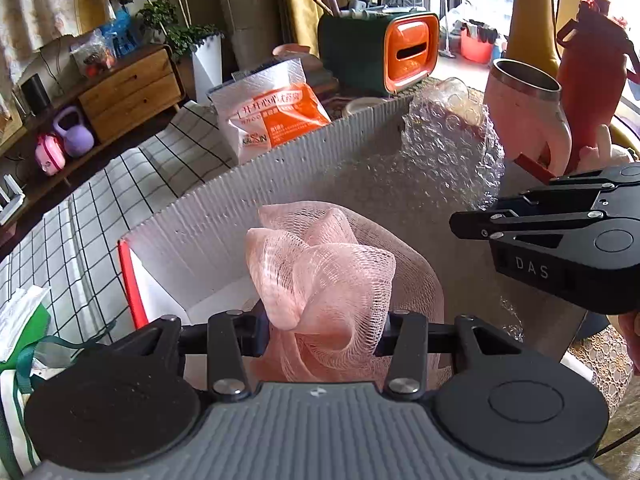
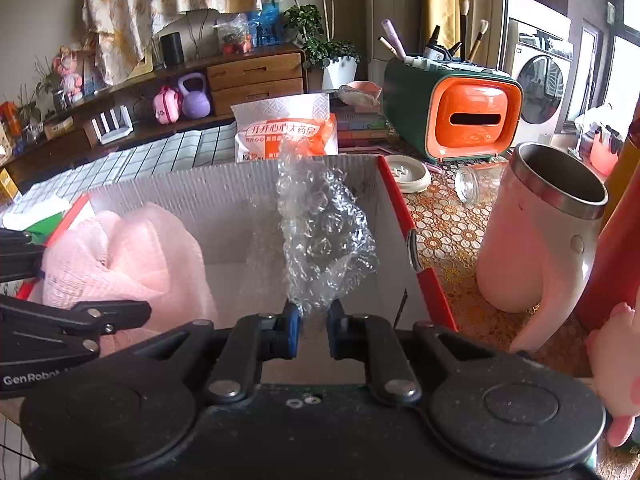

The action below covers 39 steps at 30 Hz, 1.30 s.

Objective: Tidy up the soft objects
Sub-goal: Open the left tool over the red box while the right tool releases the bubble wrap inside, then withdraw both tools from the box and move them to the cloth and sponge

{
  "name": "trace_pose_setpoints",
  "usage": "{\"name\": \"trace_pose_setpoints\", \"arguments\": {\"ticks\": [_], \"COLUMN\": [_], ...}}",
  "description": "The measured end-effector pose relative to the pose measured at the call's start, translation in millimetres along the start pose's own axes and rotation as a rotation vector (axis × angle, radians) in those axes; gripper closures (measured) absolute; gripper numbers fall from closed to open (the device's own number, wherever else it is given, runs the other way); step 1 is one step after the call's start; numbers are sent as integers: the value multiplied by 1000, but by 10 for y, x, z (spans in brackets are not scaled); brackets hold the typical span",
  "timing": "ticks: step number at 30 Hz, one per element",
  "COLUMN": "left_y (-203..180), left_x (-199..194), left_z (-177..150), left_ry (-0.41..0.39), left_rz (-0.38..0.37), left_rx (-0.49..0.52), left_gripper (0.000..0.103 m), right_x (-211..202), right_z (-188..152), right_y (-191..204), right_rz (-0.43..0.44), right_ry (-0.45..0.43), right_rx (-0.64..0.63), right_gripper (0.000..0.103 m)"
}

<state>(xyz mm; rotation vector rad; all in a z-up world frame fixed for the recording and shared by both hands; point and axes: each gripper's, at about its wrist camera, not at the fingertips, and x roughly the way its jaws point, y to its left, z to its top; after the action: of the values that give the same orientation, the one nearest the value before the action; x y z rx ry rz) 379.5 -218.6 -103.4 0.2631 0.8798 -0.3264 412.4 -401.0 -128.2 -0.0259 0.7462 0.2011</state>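
red bottle (image 1: 592, 68): top cut off | box (image 2: 240, 200) floor: partly hidden by mesh pouf (image 2: 120, 256)

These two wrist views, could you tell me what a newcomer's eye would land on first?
Probably the pink mesh bath pouf, pinched in the left gripper over the open white corrugated box. Beside it, the right gripper holds a crumpled piece of clear bubble wrap above the same box. Behind the box, the orange-fronted green organizer stands out on the table.
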Motion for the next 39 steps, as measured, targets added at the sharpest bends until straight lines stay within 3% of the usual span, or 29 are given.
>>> {"name": "trace_pose_setpoints", "arguments": {"ticks": [9, 12, 19, 24, 30, 34, 39], "left_y": [-9, -3, 47, 92, 111, 107, 126], "left_x": [147, 162, 76, -16, -225, -416, -678], "left_z": [50, 59, 79, 75, 61, 44, -15], "left_ry": [90, 108, 80, 72, 16, -31, -78], "left_rz": [-21, 4, -19, -39, -62, -56, -59], "left_rx": [-12, -25, -72, -117, -136, -129, -129], "left_gripper": [55, 45, 33, 32, 32, 28, 27], "right_x": [40, 41, -38, -142, -302, -416, -602], "right_z": [-60, -71, -91, -97, -80, -75, -89], "right_y": [64, 52, 47, 57, 44, 21, 60], "right_rz": [-16, -16, 6, 18, 24, 29, 42], "right_ry": [17, 23, 4, -11, -33, -46, -70], "right_rx": [-61, -56, -47, -47, -47, -30, -24], "right_gripper": [79, 74, 62, 55, 41, 38, 24]}}
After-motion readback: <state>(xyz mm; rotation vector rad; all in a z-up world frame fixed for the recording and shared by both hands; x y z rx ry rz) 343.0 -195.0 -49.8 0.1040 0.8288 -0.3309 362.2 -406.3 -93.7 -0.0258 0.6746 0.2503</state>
